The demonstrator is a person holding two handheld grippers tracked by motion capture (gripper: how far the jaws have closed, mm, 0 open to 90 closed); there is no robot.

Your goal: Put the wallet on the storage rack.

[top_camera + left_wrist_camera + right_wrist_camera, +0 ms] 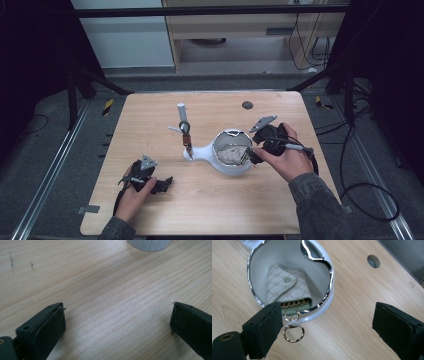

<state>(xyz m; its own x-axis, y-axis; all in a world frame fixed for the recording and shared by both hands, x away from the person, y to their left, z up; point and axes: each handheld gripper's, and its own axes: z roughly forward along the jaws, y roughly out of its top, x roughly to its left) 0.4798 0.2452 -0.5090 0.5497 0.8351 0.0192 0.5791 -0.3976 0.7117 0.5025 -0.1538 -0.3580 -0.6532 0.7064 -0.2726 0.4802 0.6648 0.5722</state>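
fingers: my right gripper (327, 322) apart, nothing clamped | my left gripper (117, 322) apart over bare wood | beige monogram key pouch (287, 287) inside white chrome-rimmed bowl (325, 302) | gold ring (293, 333) hangs over rim

A lab or test workshop set up for recording. A bare wooden table (210, 200) with a round cable hole (247, 105) stands inside a dark metal frame (210, 10). Metal floor rails (55, 165) run along both sides, marked with yellow and black hazard tape (107, 106). Loose black cables (367, 200) trail over grey carpet, and a plain cabinet (235, 35) stands behind.
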